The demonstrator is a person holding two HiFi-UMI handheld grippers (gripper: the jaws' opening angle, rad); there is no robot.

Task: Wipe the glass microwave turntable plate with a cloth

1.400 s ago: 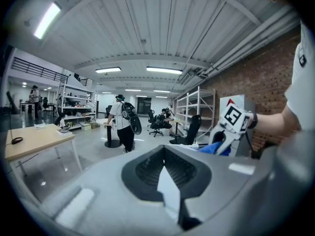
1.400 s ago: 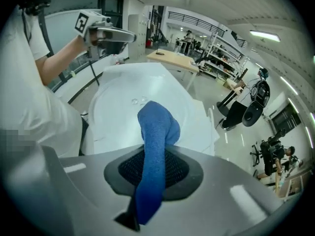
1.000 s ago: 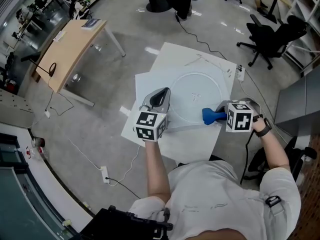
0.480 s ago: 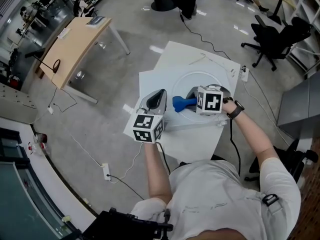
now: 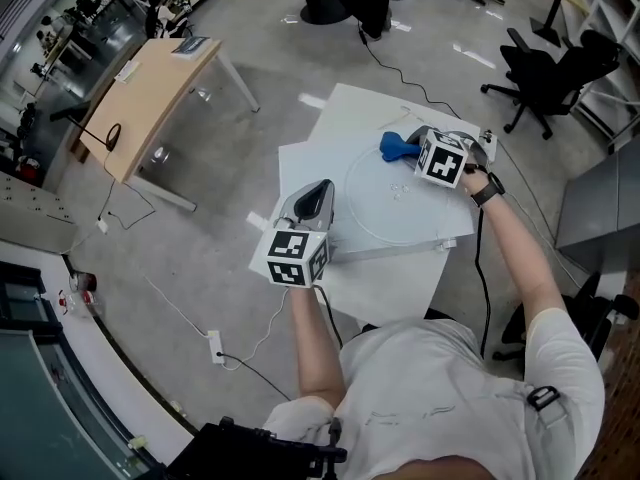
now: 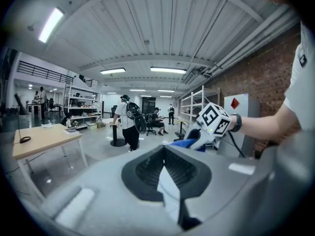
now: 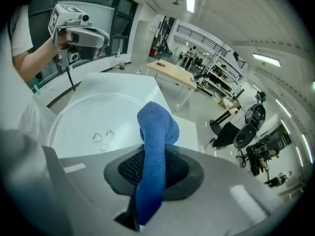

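Right gripper view: the right hand-held gripper (image 7: 153,171) is clamped on a blue cloth (image 7: 156,127), whose rolled, nappy end stands out past the jaws at the rim of the glass plate (image 7: 83,124). Within the last second it has swept from the plate's near edge to its far edge, so one pass seems done, though more may be needed. The left hand-held gripper (image 5: 312,200) has stayed by the plate's left rim. Its jaws are nearly together with a white sliver between, and whether that is gripped cannot be told. The plate is round, clear and smooth, with small raised nubs (image 7: 97,137) near its centre. It lies on a matt white surface (image 5: 380,288).
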